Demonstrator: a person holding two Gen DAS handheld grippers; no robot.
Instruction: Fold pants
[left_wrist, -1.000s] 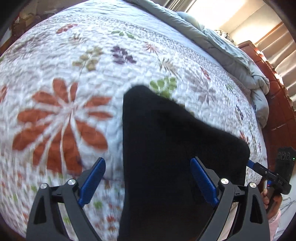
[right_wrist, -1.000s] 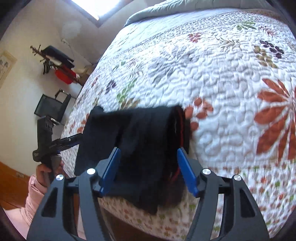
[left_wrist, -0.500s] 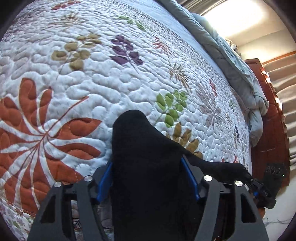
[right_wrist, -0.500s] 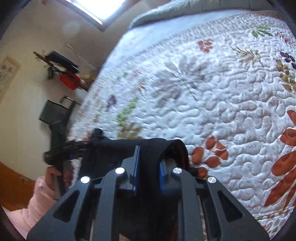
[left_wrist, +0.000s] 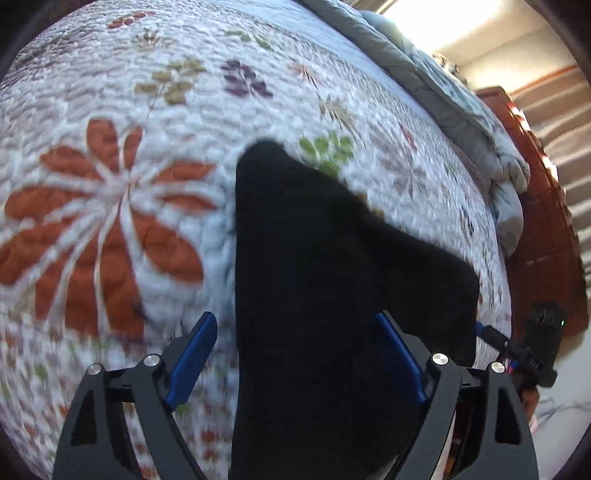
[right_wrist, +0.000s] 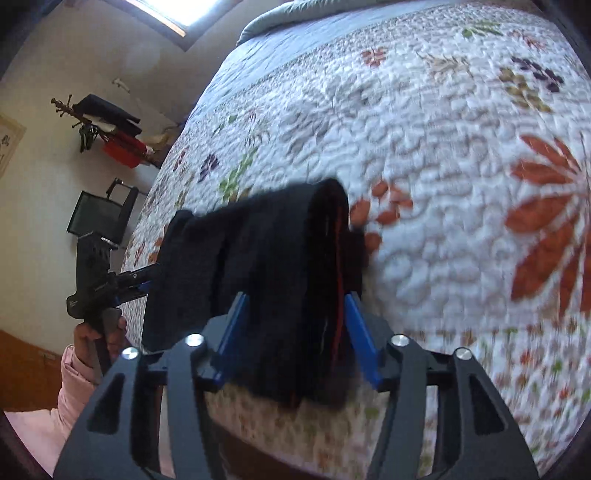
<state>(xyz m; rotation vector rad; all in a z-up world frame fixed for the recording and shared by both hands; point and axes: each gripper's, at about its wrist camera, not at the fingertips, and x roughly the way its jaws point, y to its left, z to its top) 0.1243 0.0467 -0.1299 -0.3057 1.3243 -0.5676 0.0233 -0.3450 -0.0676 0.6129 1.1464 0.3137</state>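
Note:
The black pants (left_wrist: 325, 280) lie folded on the flowered quilt (left_wrist: 110, 206) near the bed's front edge. In the left wrist view my left gripper (left_wrist: 295, 354) is open, its blue pads standing either side of the pants' near end. In the right wrist view the pants (right_wrist: 280, 266) show as a folded stack with a red inner edge. My right gripper (right_wrist: 295, 332) is open, its pads close on both sides of the stack. Each gripper shows at the pants' far side in the other view (left_wrist: 532, 347) (right_wrist: 99, 280).
A grey duvet (left_wrist: 461, 110) is bunched along the far side of the bed by a wooden headboard (left_wrist: 543, 221). A coat rack (right_wrist: 107, 129) and a black chair (right_wrist: 99, 214) stand by the wall past the bed's corner.
Both grippers were shut on the pants half a second ago and have now opened and drawn back a little. The pants lie on the quilt.

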